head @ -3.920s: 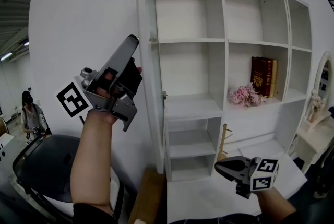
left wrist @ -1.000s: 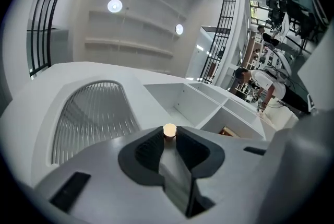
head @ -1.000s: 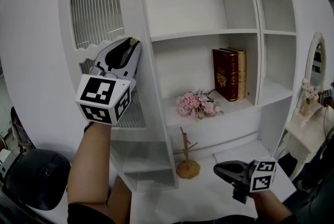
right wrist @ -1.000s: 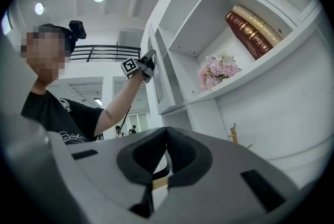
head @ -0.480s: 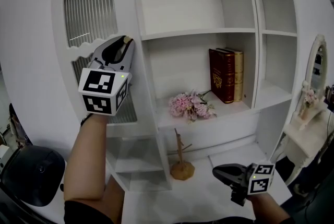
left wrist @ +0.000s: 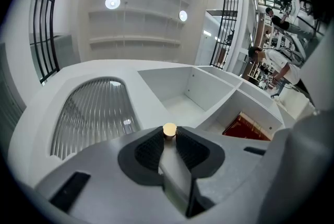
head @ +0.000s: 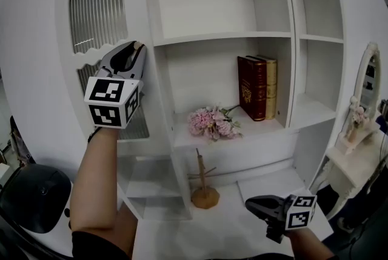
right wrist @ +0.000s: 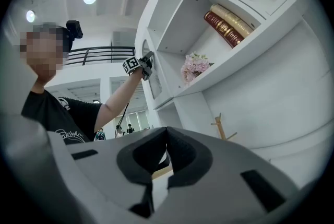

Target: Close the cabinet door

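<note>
Cabinet door (head: 100, 16) is swinging in from wide open and looking nearly flush now.
Near right, the right gripper (head: 250, 205) is idling low, jaws together and empty. Farther left, the left gripper (head: 139, 45) is pinching the door's gold knob (left wrist: 169, 130), dead ahead of its tips, so that hand is doing the pushing.

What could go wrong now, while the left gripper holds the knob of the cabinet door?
1. The left gripper pinches the small round knob only at its pad tips. It may slip off, and the door could then swing free.
2. The door has a ribbed glass pane. A hard final push against the shelf frame might slam the door and stress the glass.
</note>
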